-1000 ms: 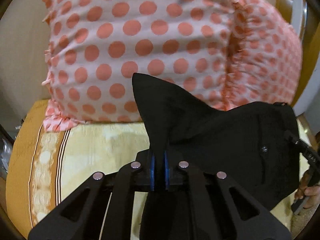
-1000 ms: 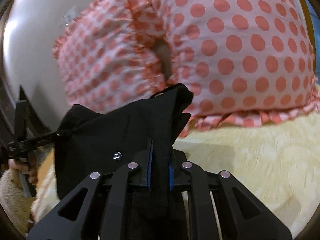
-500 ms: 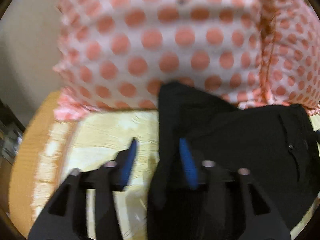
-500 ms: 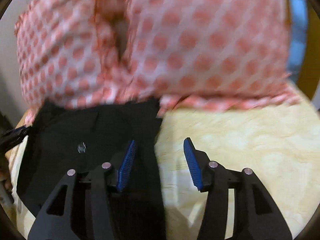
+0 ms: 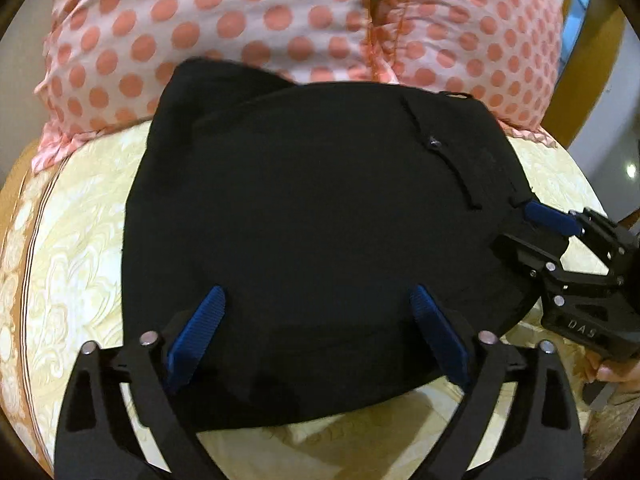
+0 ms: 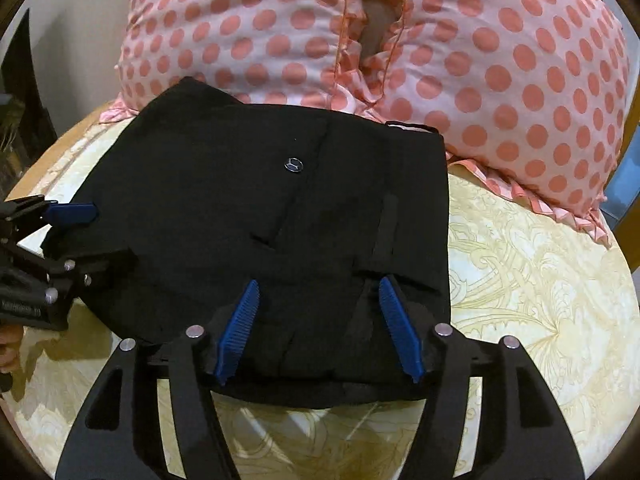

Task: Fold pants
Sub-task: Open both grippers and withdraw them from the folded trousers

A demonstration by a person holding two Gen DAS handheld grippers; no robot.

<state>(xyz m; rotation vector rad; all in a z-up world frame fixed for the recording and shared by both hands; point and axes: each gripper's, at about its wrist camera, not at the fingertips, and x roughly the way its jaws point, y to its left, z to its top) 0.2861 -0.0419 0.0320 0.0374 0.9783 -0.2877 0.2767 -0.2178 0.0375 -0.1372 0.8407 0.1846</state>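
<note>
Now, pants (image 5: 312, 216): folded, flat on bed (image 5: 80, 248), against pillows (image 5: 248, 20).
Left gripper (image 5: 316, 320): jaws opening, gripping nothing.
Right gripper (image 6: 318, 320): jaws opening, gripping nothing.

The black pants (image 5: 320, 208) hide much of the yellow bedspread (image 5: 80, 248) and the polka-dot pillows' (image 6: 500, 60) lower edges. A hand (image 5: 618, 370) is cut off at the left-wrist view's right edge. The pants' button (image 6: 293, 165) design is too small to read.
</note>
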